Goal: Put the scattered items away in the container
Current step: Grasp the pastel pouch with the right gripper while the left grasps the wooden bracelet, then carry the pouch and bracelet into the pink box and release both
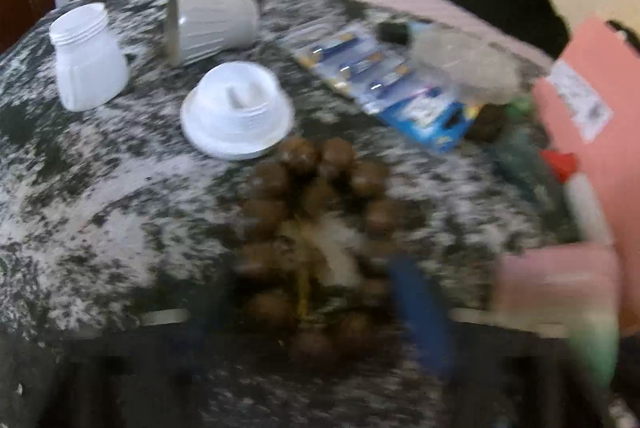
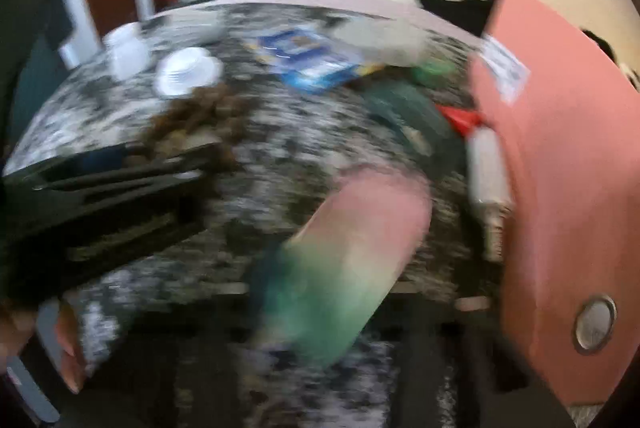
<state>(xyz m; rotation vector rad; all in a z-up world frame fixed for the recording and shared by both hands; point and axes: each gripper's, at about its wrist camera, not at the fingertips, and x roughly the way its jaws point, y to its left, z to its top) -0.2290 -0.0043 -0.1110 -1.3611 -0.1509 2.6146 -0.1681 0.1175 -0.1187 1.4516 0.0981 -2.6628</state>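
Observation:
A string of brown beads (image 1: 312,212) lies on the mottled black-and-white cloth (image 1: 100,188). My left gripper (image 1: 312,308) is over its near end; a blurred blue finger (image 1: 420,308) stands right of the beads and they lie between the jaws, which look apart. In the right wrist view a pink-and-green bottle (image 2: 348,248) lies in front of my right gripper (image 2: 340,328), whose fingers are lost in blur. The pink container (image 2: 568,168) stands at the right, with a red-capped white tube (image 2: 484,164) beside it.
A white jar (image 1: 88,60), a grey cup (image 1: 212,24) on its side, a white lid (image 1: 236,112), a blue battery pack (image 1: 392,84) and a clear bottle (image 1: 460,60) sit further back. A black garment (image 1: 508,4) lies at the far edge. A person's hand (image 2: 68,348) shows lower left.

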